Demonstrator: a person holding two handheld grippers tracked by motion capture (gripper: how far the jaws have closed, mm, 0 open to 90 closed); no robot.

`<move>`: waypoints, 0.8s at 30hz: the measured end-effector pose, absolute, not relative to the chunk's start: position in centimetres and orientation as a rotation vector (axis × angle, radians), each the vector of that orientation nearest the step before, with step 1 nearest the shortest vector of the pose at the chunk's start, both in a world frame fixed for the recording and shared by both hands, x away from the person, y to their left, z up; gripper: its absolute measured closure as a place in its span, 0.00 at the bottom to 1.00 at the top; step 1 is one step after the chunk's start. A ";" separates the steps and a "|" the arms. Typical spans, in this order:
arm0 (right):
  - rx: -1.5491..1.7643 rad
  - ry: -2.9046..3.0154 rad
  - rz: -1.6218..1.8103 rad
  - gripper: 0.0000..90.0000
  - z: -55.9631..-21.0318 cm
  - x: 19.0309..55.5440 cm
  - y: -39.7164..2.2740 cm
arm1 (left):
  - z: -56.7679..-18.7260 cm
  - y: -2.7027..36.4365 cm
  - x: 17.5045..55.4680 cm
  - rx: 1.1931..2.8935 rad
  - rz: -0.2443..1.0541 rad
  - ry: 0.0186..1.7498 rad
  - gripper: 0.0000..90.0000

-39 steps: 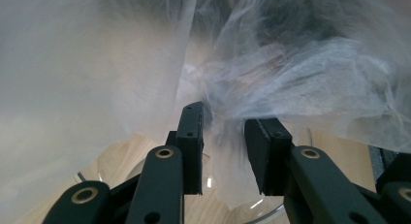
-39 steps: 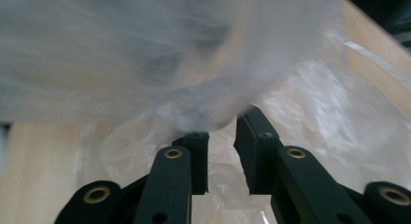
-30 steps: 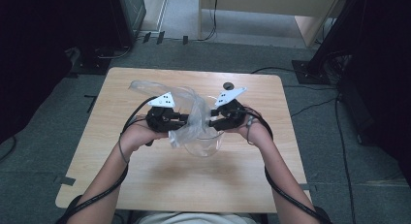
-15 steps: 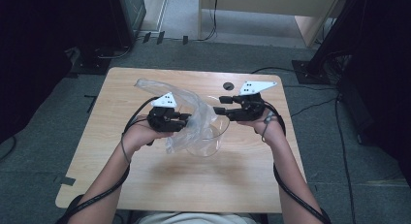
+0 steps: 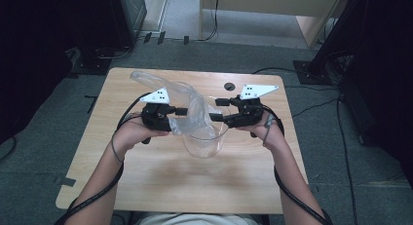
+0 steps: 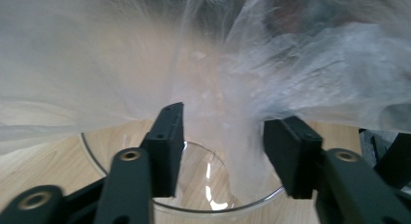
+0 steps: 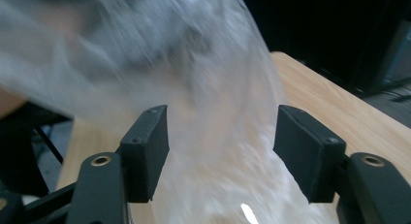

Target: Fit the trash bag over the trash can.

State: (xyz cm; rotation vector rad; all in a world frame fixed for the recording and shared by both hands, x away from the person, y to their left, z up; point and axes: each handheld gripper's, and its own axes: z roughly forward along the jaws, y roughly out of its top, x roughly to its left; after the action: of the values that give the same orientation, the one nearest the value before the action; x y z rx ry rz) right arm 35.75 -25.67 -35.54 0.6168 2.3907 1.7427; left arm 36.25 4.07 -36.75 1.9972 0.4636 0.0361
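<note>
Plastic bag [image 5: 187,105] was draped over the far-left rim of the clear glass bowl [image 5: 207,142], which stood near the middle of the wooden table [image 5: 146,186], with the bag's loose tail trailing toward the table's far-left corner. Your left gripper [image 5: 181,111] sat just beside the bowl's left rim; its jaws had just been opening and stood moderately apart, with a strand of film hanging between them, and in the left gripper view the pads [image 6: 167,136] did not appear to press on it. Your right gripper [image 5: 218,109] hovered at the far-right rim; its jaws had also just been opening and stood wide, with film ahead of them but nothing pinched. The main risk was that the unheld film would slide off the rim or collapse into the bowl, because neither gripper secured it. A second risk was a re-grip that caught a single layer or a bunched fold, which would twist the bag's mouth shut. A jaw that dropped against the glass could also tip or shove the bowl, since nothing steadied it.
</note>
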 end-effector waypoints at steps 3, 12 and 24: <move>0.601 2.397 1.768 0.47 -36.1 35.9 -24.4 | -37.3 3.4 36.2 2.032 0.036 0.442 0.63; 0.634 2.438 1.743 0.97 -37.3 36.0 -23.4 | -38.0 2.8 36.3 2.049 0.021 0.445 0.64; 0.759 2.419 1.632 1.00 -37.7 36.4 -24.2 | -37.5 4.4 36.6 1.985 0.018 0.470 0.49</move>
State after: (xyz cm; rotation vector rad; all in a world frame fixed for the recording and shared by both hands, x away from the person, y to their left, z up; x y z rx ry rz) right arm 36.40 -24.17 -37.73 0.7587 2.4194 1.6325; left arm 36.59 4.37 -37.46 1.9854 0.4703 0.0178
